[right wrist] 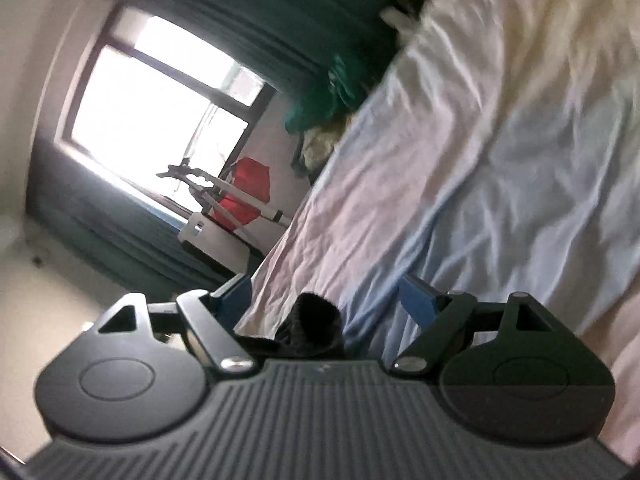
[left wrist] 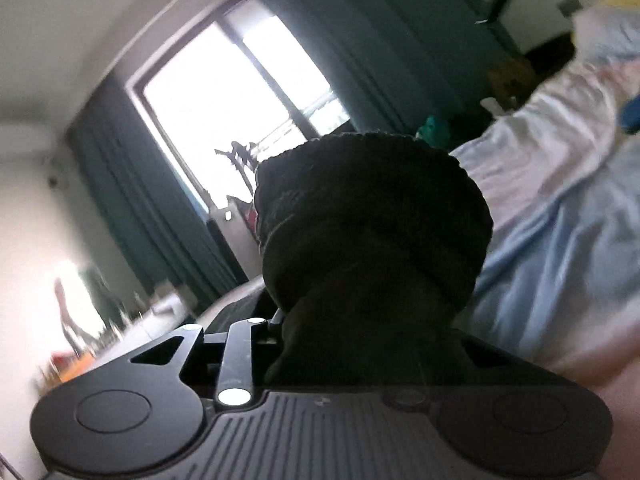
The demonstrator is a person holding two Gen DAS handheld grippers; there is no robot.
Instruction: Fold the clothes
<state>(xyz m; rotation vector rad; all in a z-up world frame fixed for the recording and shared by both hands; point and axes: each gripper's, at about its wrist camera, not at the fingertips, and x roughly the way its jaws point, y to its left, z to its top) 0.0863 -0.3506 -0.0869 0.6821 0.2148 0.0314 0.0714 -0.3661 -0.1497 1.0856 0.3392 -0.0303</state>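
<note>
A bunched dark knit garment (left wrist: pixel 372 240) hides the left gripper's (left wrist: pixel 360 312) fingertips. The pale wrinkled bedsheet (right wrist: pixel 480 160) is motion-blurred and cut off at the right edge.

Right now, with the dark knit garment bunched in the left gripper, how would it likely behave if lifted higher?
The dark knit garment is probably floppy: it slumps in rounded folds over the left gripper. Its ribbed, fuzzy edge suggests it grips rather than slips. Likely light, though the frames cannot show its weight.

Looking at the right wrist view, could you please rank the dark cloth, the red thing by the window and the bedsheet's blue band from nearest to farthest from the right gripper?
1. Dark cloth, between the right gripper's fingers.
2. Bedsheet's blue band, just ahead, right.
3. Red thing, beyond the bed, by the window.
</note>
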